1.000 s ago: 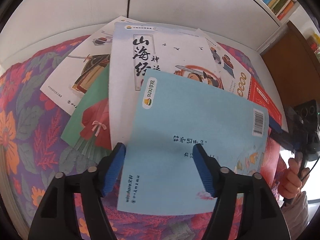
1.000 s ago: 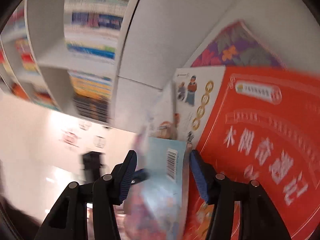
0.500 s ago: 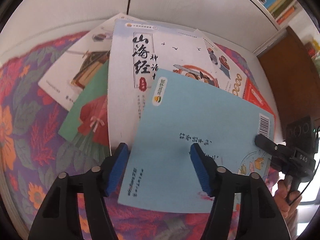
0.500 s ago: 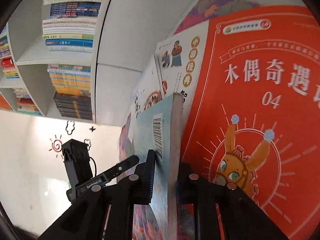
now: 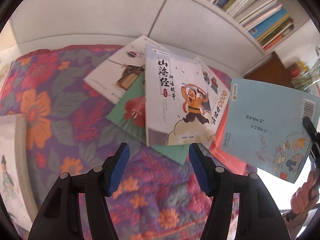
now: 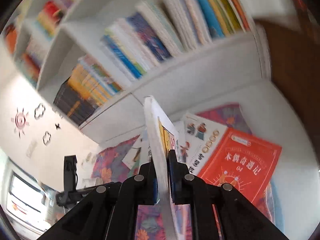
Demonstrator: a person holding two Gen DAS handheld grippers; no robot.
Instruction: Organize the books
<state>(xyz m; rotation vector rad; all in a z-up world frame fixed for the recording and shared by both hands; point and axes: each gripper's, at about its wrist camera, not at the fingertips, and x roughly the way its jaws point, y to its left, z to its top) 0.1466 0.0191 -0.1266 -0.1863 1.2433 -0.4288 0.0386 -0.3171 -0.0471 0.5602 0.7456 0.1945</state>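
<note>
A light blue book (image 5: 268, 128) is held in the air at the right of the left wrist view, lifted off the pile. My right gripper (image 6: 163, 172) is shut on its edge; the book (image 6: 158, 140) shows edge-on between the pads. My left gripper (image 5: 158, 168) is open and empty above the floral cloth, just in front of a white picture book (image 5: 176, 102) that tops a fanned pile. A green book (image 5: 130, 112), another white book (image 5: 118, 76) and a red book (image 6: 240, 162) lie in the pile.
The pile rests on a floral cloth (image 5: 50, 110) over a white surface. A white shelf unit (image 6: 180, 64) with rows of upright books stands behind. A brown wooden panel (image 6: 290, 60) is at the right. Wall stickers (image 6: 22, 120) show at the left.
My right gripper closed on the light blue book and lifted it off the pile, up and to the right. My left gripper stayed open and drew back a little.
</note>
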